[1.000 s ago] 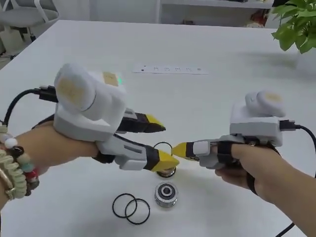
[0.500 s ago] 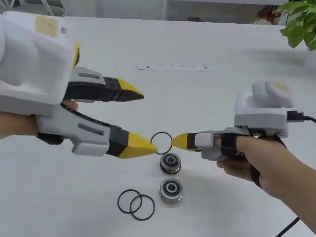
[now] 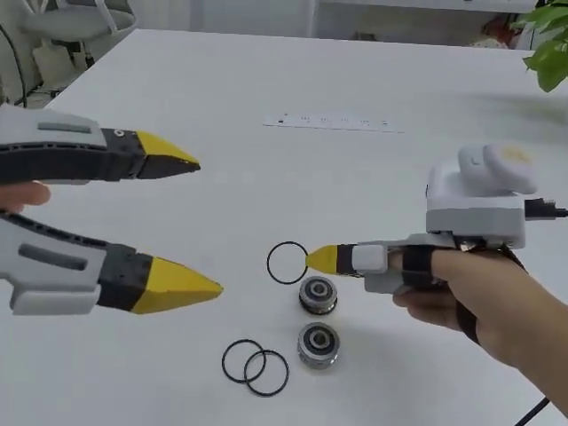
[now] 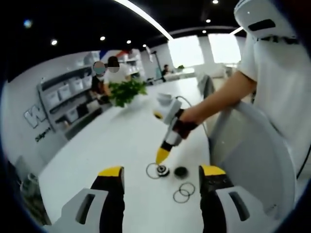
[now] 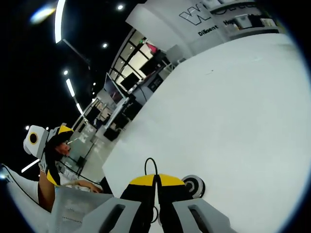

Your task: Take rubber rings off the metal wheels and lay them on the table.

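My right gripper [image 3: 312,260] is shut on a thin black rubber ring [image 3: 287,263], which hangs from its yellow tips just above and left of a metal wheel [image 3: 318,295]. A second wheel [image 3: 318,344] stands nearer me, and two loose rings [image 3: 256,366] lie overlapping on the table to its left. My left gripper [image 3: 193,226] is open with nothing between its jaws, well left of the wheels. The left gripper view has the right gripper [image 4: 162,155] over the ring [image 4: 152,171] and wheels [image 4: 181,171]. In the right gripper view the ring [image 5: 150,166] sticks up from the shut jaws beside a wheel [image 5: 194,186].
A white power strip [image 3: 333,122] lies farther back on the white table [image 3: 399,177]. A green plant [image 3: 552,43] stands at the far right, and a chair [image 3: 80,18] beyond the table's left corner. A cable [image 3: 532,410] trails from my right hand.
My left gripper has let go of the wheel, opened and drawn back to the left and toward me. The right gripper still holds the ring, now away from the wheel.
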A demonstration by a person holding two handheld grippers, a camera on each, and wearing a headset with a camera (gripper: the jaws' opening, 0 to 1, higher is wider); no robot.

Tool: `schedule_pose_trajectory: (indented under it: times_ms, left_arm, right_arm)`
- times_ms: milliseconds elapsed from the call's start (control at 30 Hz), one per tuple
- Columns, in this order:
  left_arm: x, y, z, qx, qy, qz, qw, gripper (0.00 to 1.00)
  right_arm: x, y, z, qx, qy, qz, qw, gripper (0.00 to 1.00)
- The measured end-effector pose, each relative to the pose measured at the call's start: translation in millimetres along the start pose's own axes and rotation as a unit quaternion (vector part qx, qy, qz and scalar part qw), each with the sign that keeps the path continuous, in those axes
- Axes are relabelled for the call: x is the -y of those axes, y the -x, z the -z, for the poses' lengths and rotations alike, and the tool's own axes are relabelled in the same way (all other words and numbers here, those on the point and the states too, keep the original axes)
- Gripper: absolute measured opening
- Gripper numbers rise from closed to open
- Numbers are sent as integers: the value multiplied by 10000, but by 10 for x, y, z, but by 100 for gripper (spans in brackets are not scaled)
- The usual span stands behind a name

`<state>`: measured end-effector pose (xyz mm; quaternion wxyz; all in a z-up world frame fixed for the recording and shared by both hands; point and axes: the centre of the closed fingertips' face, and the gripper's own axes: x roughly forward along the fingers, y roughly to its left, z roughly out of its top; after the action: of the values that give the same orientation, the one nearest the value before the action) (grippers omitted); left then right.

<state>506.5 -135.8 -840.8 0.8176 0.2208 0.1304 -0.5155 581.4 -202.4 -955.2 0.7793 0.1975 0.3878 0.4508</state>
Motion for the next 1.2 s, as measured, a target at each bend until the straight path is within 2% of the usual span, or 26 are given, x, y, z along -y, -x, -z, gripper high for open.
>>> schedule_pose_trajectory:
  times_ms: [200,400,500,667,733,833,1200]
  left_arm:
    - [76,120,177,-123,251,-148,9995,65]
    - [183,143,295,-78,548,-200,9983,66]
    - [217,110,367,-91,657,-219,9976,67]
    - [265,24,586,-319,826,-212,9958,66]
    - [289,-11,641,-313,932,-197,9950,67]
    - [334,-78,680,-194,1193,-161,9925,68]
    - [412,-178,873,-325,1476,-118,9884,68]
  right_arm:
    - [-58,-21,45,-106,92,-61,9999,0]
    - [-107,-40,95,-216,190,-104,9995,0]
    - [-111,-46,116,-259,214,-104,9994,0]
    - [-126,-55,135,-303,229,-136,9992,0]
    - [-131,-56,139,-313,231,-148,9991,0]
    - [-137,-57,145,-329,229,-162,9991,0]
    - [-166,-87,216,-460,241,-206,9984,0]
